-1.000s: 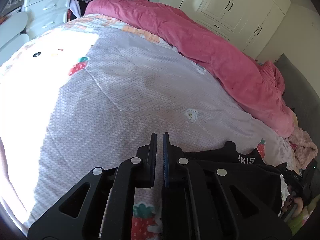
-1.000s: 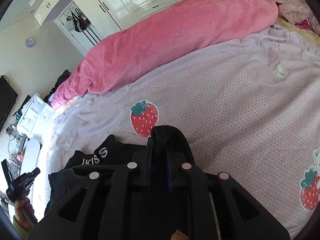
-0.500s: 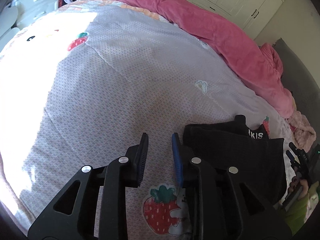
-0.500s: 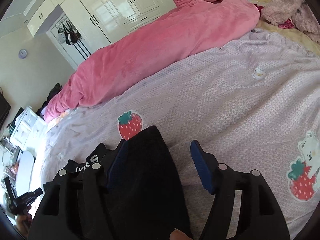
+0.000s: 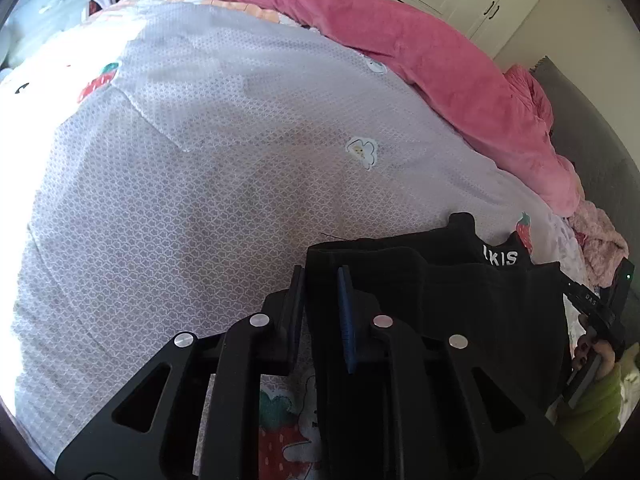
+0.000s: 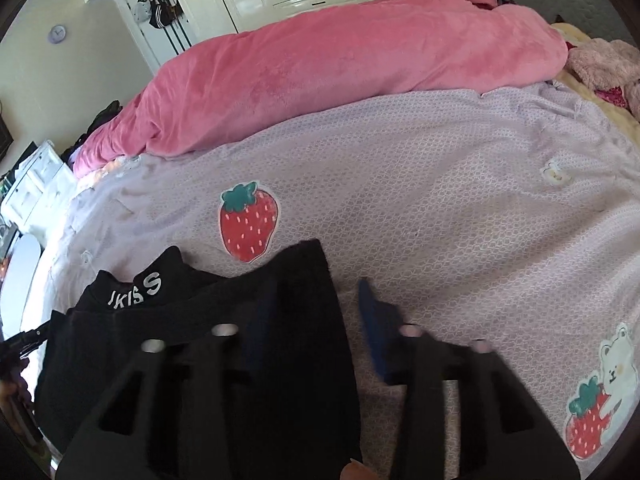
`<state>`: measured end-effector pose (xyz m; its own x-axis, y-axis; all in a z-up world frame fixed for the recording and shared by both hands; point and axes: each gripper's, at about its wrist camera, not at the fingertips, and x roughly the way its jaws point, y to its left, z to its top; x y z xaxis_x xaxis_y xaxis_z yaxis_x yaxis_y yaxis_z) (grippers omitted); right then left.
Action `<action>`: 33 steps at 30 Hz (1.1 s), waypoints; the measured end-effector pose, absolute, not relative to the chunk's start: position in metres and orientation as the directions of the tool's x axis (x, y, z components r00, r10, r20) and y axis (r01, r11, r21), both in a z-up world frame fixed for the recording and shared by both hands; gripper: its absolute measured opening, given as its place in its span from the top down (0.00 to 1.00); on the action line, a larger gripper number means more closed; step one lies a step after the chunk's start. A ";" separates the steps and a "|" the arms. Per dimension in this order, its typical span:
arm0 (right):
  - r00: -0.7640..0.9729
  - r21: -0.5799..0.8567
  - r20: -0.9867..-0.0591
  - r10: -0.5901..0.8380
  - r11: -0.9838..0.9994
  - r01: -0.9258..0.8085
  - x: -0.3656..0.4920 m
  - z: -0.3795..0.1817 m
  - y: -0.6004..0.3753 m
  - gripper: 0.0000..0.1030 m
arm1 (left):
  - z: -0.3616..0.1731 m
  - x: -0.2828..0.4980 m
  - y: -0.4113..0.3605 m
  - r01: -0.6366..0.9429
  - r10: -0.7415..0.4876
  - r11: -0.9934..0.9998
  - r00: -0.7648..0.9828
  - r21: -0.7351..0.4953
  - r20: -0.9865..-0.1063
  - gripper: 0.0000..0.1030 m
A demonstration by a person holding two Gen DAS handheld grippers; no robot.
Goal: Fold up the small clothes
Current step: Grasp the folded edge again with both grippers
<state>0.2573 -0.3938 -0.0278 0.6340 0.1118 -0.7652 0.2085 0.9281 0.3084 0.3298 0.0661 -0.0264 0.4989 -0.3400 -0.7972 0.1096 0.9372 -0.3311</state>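
A black garment (image 5: 460,292) lies partly folded on the bedspread (image 5: 200,200), one side flap turned in. The left gripper (image 5: 320,292) straddles its near-left edge with jaws apart; the right gripper (image 6: 312,312), blurred, stands wide apart over its right edge. Further folds seem left.

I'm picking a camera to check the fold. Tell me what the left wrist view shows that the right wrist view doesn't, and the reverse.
Left wrist only: a hand in a green sleeve, and the left gripper, open, straddling the black garment's edge.
Right wrist only: a wall clock, hanging bags, and the open right gripper.
Both: the garment, the pink blanket and the strawberry bedsheet.
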 end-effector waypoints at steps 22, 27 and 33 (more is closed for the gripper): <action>0.675 0.302 -0.733 0.083 0.929 0.214 0.240 -0.017 -0.389 0.85 | -0.016 0.311 0.077 0.126 -0.484 0.861 0.501 -0.493 -0.718 0.69; 0.668 0.303 -0.740 0.082 0.927 0.222 0.241 -0.021 -0.385 0.77 | -0.019 0.315 0.064 0.109 -0.411 0.902 0.516 -0.418 -0.751 0.59; 0.648 0.297 -0.758 0.076 0.925 0.238 0.243 -0.027 -0.383 0.80 | -0.031 0.321 0.063 0.050 -0.329 0.933 0.519 -0.356 -0.789 0.89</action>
